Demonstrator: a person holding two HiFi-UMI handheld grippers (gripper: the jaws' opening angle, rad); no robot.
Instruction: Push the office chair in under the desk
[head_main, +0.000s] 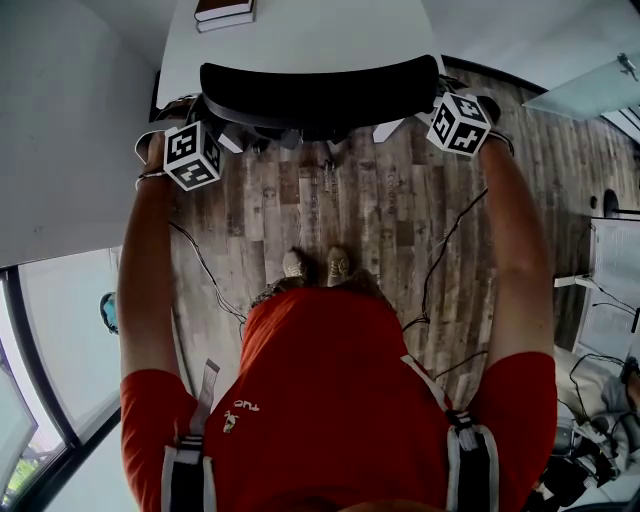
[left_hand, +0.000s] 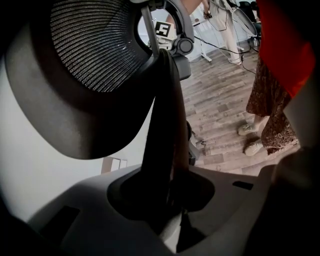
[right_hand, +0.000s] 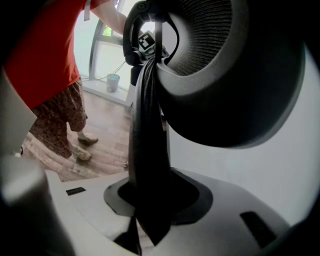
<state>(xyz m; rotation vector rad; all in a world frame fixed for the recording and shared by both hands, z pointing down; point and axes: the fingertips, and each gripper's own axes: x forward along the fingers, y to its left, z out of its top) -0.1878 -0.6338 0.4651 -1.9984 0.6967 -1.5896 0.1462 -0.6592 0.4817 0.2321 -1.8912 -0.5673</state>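
A person is standing on a wood floor (head_main: 400, 220), arms out, the left tongs (left_hand: 169, 192) and right tongs (right_hand: 146, 200) each gripping a side edge of the chair (head_main: 320, 95) back, jaws partway apart around it. The chair is sitting right at the worktop (head_main: 300, 40) edge, seat seemingly tucked beneath, so the push is looking nearly done, with perhaps a last nudge left. Books (head_main: 225, 12) are lying at the worktop's far end; a bucket (right_hand: 113, 82) is standing by the window, contents unseen.

Fine black mesh cloth in a matt plastic rim is being shown by the office chair (left_hand: 95, 55), grainy matt wood planking by the floor (head_main: 380, 210), and a smooth white finish by the desk (head_main: 300, 40).
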